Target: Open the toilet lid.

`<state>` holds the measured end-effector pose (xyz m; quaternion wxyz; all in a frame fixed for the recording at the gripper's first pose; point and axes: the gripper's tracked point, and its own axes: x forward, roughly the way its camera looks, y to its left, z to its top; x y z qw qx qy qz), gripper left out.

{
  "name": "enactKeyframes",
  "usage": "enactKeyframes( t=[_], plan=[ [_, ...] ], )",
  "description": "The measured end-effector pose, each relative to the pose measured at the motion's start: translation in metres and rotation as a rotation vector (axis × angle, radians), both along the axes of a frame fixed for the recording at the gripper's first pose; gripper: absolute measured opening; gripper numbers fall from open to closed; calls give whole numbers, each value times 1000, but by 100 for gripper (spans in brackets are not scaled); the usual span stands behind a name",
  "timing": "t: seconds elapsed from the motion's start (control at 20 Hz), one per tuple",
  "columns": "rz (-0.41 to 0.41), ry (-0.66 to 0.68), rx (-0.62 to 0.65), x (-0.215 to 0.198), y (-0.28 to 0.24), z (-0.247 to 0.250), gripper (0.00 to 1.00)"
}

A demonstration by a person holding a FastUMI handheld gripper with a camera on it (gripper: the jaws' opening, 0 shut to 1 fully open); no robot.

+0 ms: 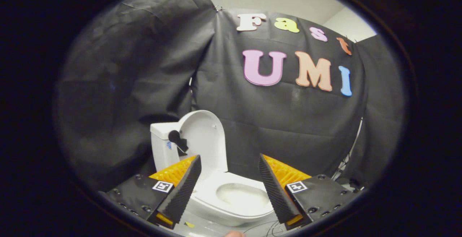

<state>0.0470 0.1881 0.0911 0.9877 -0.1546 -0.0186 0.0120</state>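
A small white toilet (231,197) stands on the floor just ahead of my gripper (229,162). Its lid (204,136) is raised upright and leans back against the white tank (164,146). The seat ring (213,193) lies down around the open bowl. A black flush handle (177,139) sticks out from the tank's front. My gripper is open, its two fingers spread wide, with the lid's lower edge and the bowl showing in the gap between them. The fingers touch nothing.
Black cloth walls (288,121) close in behind and on both sides of the toilet. Thin cables (344,161) run down the right cloth edge, and more lie on the pale floor (260,226) in front of the bowl.
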Motion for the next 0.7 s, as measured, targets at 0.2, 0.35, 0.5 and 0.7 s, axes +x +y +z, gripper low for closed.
enactKeyframes(
  t=[0.2,0.35,0.5,0.7],
  plan=[
    [-39,89,40,16,-34,-42,98],
    [-54,119,-21,26,-56,-50,98],
    [-37,125,-22,29,-64,-52,98],
    [-52,128,-30,30,-78,-53,98]
  ],
)
